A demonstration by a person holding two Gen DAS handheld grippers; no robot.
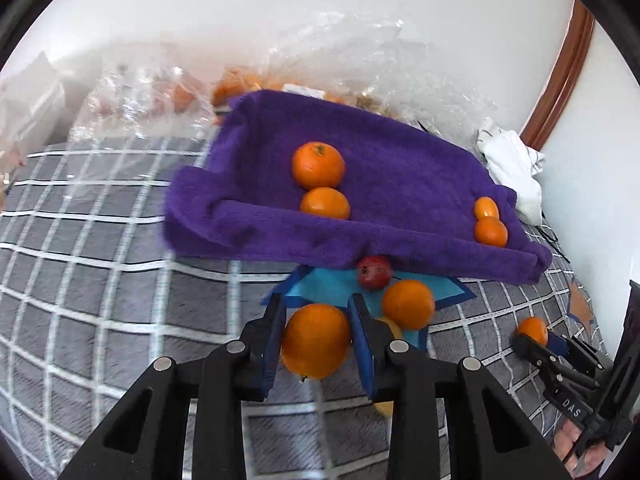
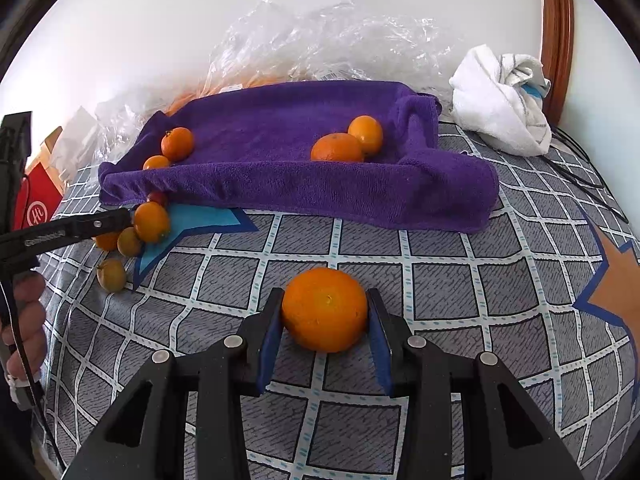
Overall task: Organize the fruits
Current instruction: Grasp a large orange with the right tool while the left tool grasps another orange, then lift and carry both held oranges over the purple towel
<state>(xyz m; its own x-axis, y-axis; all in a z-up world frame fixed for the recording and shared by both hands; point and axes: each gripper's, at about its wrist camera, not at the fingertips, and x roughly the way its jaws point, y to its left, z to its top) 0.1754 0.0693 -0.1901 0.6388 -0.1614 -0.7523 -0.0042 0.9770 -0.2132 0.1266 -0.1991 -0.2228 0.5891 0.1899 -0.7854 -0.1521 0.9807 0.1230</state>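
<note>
A purple towel-lined tray point(image 1: 256, 224) point(image 2: 440, 196) on the bed holds two oranges on its left point(image 1: 318, 165) point(image 2: 177, 143) and two on its right point(image 1: 490, 231) point(image 2: 337, 148). My left gripper point(image 1: 316, 312) is shut on an orange point(image 1: 316, 340) just in front of the tray. A red apple point(image 1: 374, 272), another orange point(image 1: 408, 304) and a yellowish fruit point(image 2: 112, 275) lie beside it. My right gripper point(image 2: 325, 304) is shut on a large orange point(image 2: 325, 308) on the bedspread, to the right of the left gripper point(image 2: 120, 220).
A grey checked bedspread point(image 2: 440, 288) covers the bed. Crumpled clear plastic bags point(image 2: 320, 36) with more fruit lie behind the tray against the wall. A white cloth point(image 2: 500, 96) sits at the back right by a wooden frame. A red box point(image 2: 36, 200) is at left.
</note>
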